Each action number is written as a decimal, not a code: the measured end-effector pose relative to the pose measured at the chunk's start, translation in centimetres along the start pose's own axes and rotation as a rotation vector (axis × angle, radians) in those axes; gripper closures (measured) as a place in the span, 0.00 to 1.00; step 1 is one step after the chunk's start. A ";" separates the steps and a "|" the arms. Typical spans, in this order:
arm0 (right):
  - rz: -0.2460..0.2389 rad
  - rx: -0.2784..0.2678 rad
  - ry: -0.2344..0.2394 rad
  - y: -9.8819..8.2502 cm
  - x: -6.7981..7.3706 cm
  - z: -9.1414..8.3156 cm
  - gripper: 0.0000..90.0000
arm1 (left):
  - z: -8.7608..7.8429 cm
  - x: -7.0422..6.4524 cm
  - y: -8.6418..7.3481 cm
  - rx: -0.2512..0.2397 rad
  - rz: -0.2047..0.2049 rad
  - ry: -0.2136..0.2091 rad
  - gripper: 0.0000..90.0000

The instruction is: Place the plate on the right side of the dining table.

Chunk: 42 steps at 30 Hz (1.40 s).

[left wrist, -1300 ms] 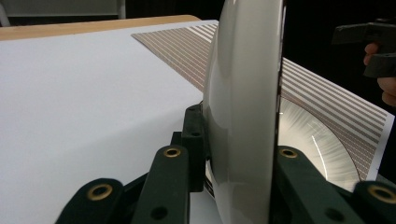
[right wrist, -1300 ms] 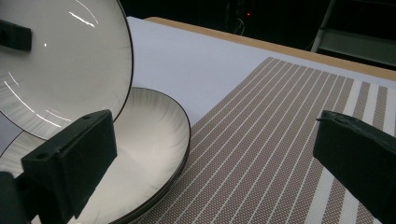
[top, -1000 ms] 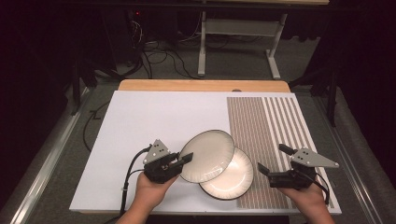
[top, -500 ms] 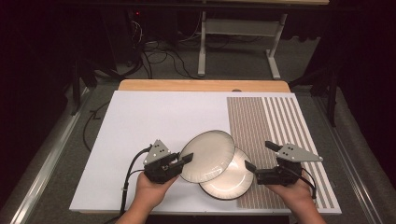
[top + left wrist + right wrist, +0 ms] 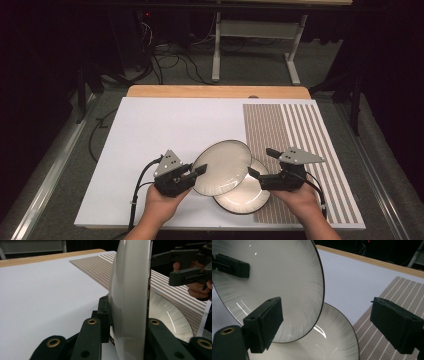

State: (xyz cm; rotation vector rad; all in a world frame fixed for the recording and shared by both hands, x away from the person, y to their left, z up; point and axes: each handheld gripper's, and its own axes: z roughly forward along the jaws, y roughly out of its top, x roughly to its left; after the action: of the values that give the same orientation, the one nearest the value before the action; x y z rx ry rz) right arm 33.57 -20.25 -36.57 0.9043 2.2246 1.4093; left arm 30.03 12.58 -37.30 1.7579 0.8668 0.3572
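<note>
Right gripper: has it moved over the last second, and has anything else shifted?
The right gripper slid left to the lower plate, jaws open, gripping nothing yet. The left gripper stayed clamped on the raised upper plate, and the lower plate lay unmoved on the mat.

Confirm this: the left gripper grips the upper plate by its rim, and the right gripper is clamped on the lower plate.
Not quite. The right gripper is open and holds nothing; the right gripper view shows its jaws apart above the lower plate. The left gripper does grip the upper plate by its rim.
</note>
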 end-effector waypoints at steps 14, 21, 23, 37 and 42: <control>0.049 0.023 0.077 -0.1 0.4 2.9 0.33 | 0.0 0.2 -0.1 0.004 -0.003 -0.003 0.84; 0.065 0.040 0.121 -0.4 0.6 3.6 0.48 | 0.0 0.3 -0.1 0.006 -0.006 -0.004 0.84; 0.066 0.046 0.124 -0.5 0.6 3.7 0.53 | 0.0 0.3 -0.1 0.006 -0.006 -0.004 0.84; 0.134 0.053 0.144 -1.1 -0.2 3.9 0.73 | -0.1 0.3 -0.2 0.002 -0.007 -0.006 0.84; 0.141 0.057 0.140 -1.2 -0.3 3.9 0.80 | -0.1 0.3 -0.2 0.000 -0.009 -0.006 0.84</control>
State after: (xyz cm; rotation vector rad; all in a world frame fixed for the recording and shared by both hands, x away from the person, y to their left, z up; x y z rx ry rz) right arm 35.74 -18.19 -39.33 1.0286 2.3546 1.5211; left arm 30.11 12.85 -37.50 1.7541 0.8705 0.3459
